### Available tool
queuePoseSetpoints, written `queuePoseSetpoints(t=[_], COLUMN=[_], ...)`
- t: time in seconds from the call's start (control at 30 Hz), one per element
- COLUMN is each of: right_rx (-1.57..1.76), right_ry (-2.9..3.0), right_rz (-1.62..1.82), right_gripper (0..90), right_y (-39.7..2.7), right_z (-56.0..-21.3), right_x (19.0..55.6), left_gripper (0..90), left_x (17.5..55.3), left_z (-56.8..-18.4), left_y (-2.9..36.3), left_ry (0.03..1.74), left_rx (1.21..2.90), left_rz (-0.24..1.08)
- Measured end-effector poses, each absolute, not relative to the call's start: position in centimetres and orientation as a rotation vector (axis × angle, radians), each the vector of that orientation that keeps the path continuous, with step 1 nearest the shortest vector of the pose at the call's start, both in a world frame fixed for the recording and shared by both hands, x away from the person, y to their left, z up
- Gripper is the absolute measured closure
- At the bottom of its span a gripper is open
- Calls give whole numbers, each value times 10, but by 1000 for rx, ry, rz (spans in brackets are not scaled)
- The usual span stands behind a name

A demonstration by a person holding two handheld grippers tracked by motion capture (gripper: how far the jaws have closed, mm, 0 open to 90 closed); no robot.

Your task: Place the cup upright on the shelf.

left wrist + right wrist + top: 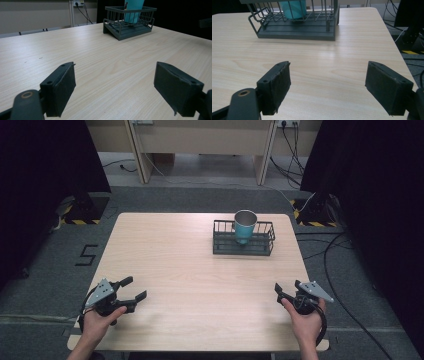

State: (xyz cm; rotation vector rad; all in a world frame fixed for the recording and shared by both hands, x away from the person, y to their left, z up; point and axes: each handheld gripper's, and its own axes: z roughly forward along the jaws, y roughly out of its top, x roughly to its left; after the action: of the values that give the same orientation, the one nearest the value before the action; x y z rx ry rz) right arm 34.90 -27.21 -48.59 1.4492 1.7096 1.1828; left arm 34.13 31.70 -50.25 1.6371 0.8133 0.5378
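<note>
On table [175,260]: one cup [245,226], one rack [243,245].

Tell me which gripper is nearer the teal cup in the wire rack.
Right. The right gripper sits at the near edge, slightly right of the teal cup; the left gripper is at the near-left corner, farther away.

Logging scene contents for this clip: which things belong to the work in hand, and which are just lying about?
In the job:
teal cup, upright in the wire basket
left gripper, open
right gripper, open

Lying about:
cables on the floor
"5" mark on the floor
</note>
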Motion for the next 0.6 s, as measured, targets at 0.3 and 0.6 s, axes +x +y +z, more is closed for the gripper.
queuePoseSetpoints(t=[0.3, 0.6], right_rx=[1470, 1468], right_ry=[1684, 1664], right_rz=[1184, 1188], right_gripper=[214, 215], right_y=[-280, -283], right_z=[-496, -502], right_x=[339, 333], left_gripper=[168, 169], left_x=[342, 342], left_z=[-503, -503], left_y=[317, 317], left_ry=[815, 816], left_rx=[1639, 1639], left_rz=[539, 539])
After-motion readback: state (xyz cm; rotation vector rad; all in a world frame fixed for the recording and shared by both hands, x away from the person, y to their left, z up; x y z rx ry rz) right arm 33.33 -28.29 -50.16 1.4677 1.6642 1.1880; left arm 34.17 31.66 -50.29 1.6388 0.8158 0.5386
